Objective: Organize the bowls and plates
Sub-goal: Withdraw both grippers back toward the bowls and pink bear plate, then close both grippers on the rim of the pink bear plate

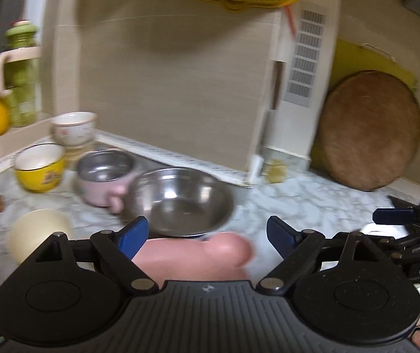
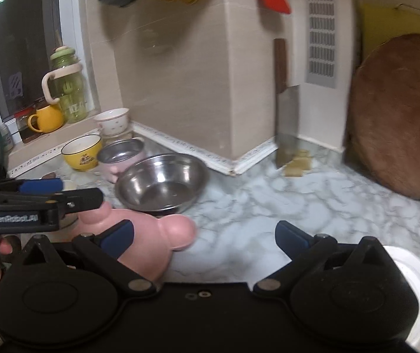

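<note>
A pink dish with a rounded lobe (image 1: 198,257) lies low between the fingers of my left gripper (image 1: 207,236), which stands open, its blue pads off the dish. Just beyond sits a steel bowl (image 1: 177,203), then a pink-walled steel bowl (image 1: 104,176), a yellow bowl (image 1: 39,167) and stacked white bowls (image 1: 74,129). A cream bowl (image 1: 38,232) sits at the left. My right gripper (image 2: 205,239) is open over bare counter, with the pink dish (image 2: 151,235) at its left finger. The left gripper (image 2: 77,189) shows at that view's left edge. A white plate (image 2: 416,279) lies under the right finger.
A marble counter (image 2: 268,200) runs to a tiled wall corner (image 2: 230,158). A cleaver (image 2: 286,123) and a round wooden board (image 2: 398,117) lean on the wall at the right. A green jug (image 2: 66,88) and a yellow mug (image 2: 48,119) stand on the sill.
</note>
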A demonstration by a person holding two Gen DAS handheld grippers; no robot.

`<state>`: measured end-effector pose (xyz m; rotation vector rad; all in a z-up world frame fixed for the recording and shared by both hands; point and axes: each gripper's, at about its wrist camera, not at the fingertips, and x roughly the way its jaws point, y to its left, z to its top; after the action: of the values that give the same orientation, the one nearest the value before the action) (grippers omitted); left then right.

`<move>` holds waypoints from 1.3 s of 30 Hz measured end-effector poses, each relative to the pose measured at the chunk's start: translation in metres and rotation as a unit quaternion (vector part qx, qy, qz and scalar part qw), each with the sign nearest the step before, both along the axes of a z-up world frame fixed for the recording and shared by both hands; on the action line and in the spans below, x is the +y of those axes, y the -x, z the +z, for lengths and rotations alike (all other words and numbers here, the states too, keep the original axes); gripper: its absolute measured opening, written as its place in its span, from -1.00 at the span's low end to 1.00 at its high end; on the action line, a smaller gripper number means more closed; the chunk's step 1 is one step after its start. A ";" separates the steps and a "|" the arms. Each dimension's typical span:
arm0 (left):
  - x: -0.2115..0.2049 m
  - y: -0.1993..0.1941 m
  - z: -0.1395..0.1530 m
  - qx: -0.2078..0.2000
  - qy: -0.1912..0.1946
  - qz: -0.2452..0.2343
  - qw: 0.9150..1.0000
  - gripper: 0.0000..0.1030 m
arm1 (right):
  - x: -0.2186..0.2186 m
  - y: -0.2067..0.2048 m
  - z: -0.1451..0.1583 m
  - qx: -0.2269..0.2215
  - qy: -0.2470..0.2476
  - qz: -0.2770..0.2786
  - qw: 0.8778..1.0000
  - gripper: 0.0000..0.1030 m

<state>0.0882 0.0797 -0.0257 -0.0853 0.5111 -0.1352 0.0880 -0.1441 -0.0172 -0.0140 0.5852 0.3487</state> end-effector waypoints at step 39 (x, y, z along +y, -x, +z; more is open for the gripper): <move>0.079 -0.058 -0.100 0.195 0.018 0.087 0.977 -0.44 | 0.070 -0.077 -0.095 0.181 -0.005 -0.010 0.983 -0.30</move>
<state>0.1463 0.1589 -0.1262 -0.1930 0.8900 0.0469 0.1648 -0.0739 -0.1126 0.0667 0.9434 0.3367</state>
